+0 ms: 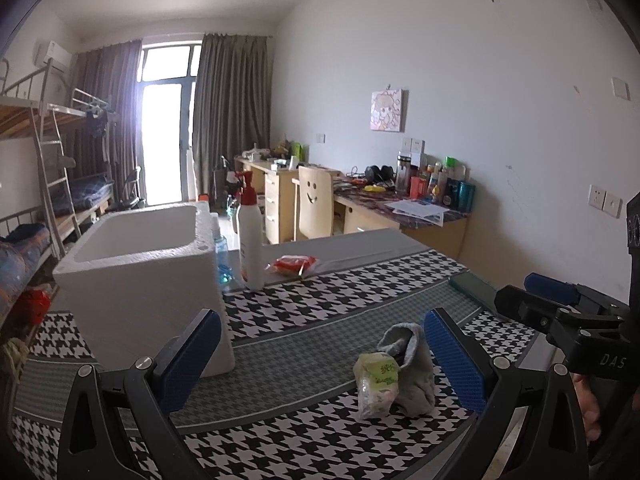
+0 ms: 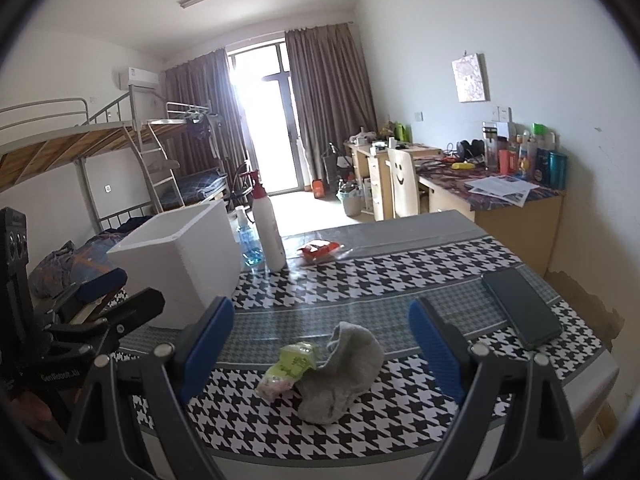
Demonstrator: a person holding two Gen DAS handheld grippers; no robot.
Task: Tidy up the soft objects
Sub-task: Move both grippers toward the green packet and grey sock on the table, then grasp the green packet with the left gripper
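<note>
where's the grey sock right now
The grey sock lies on the houndstooth table, touching the green-labelled packet on its left, ahead of both open grippers.

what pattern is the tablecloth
Black-and-white houndstooth tablecloth with grey bands, clearest in the right wrist view.

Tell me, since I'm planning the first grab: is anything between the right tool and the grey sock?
Nothing visible. The right tool is open with the sock lying on the table just ahead between its fingers. A green packet lies touching the sock's left side, beside it, not in front.
</note>
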